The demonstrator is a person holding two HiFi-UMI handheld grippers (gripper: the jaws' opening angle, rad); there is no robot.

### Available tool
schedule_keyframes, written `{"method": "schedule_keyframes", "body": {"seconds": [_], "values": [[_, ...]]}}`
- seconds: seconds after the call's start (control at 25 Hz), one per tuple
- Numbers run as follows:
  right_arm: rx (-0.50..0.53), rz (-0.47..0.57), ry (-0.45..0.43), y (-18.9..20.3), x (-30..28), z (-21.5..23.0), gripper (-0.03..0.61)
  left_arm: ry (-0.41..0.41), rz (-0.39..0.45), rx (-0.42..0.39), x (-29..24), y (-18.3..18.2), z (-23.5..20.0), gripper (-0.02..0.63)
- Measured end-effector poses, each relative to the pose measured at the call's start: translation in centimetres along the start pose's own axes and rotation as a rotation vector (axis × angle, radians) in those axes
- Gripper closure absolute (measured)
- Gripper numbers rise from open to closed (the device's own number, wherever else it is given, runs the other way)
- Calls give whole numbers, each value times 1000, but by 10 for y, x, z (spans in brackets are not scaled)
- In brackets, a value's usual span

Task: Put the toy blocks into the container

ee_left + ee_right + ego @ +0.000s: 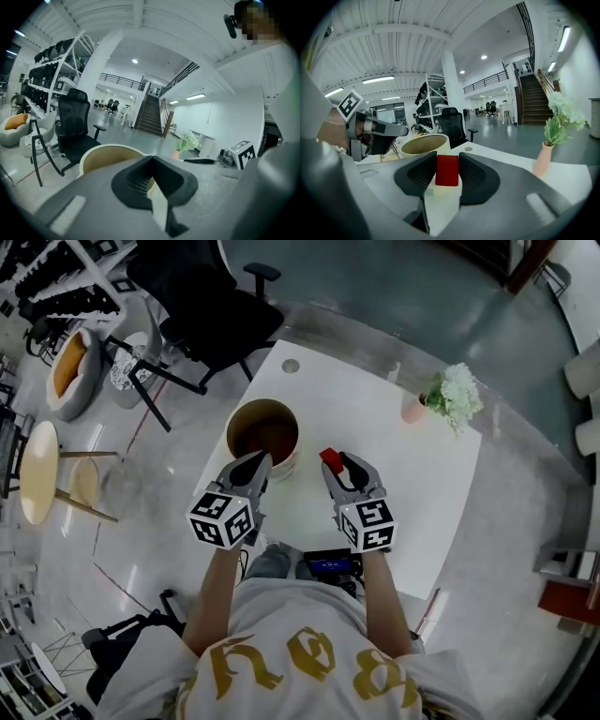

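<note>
While my right hand-held gripper (339, 462) is clamped on a red toy block (447, 170), the beige container (436, 146) stands just ahead to its left, with the block not yet inside. My left hand-held gripper (255, 465), jaws together and empty, hovers near the container's rim. I see no other blocks on the surface (412, 474), so this is probably the last.

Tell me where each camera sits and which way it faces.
Head view: on the person's head, looking steeply down at the table, bucket, left gripper, right gripper; forearms and torso show.
Left gripper view: on the left gripper, looking along its shut fingers over the bucket toward a chair.
Right gripper view: on the right gripper, looking along fingers clamping a block; left gripper at left.
Shared: all show the bucket and plant.
</note>
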State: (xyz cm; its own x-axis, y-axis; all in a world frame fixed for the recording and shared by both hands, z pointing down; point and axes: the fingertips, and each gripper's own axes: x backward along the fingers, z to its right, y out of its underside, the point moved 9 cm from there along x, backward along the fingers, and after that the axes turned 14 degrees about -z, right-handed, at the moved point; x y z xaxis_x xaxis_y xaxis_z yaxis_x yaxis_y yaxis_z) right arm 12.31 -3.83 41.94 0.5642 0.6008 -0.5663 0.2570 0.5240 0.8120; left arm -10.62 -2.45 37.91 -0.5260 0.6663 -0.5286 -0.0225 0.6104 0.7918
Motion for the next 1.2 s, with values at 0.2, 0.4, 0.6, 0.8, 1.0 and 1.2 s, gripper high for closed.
{"method": "schedule_keyframes", "body": {"seconds": [0.2, 0.4, 0.6, 0.8, 1.0, 1.2], "values": [[17, 5, -11, -14, -16, -20, 408, -8, 7, 14, 9, -2, -29, 612], [30, 13, 1, -31, -30, -36, 407, 16, 16, 33, 10, -5, -56, 612], [46, 19, 11, -46, -45, -51, 407, 48, 14, 33, 9, -10, -76, 612], [56, 13, 18, -54, -60, -57, 407, 67, 7, 32, 7, -11, -87, 612], [67, -2, 20, -58, -76, -65, 407, 72, -6, 34, 8, -9, -100, 612], [63, -2, 20, -61, -84, -68, 407, 74, -7, 41, 8, -11, -106, 612]]}}
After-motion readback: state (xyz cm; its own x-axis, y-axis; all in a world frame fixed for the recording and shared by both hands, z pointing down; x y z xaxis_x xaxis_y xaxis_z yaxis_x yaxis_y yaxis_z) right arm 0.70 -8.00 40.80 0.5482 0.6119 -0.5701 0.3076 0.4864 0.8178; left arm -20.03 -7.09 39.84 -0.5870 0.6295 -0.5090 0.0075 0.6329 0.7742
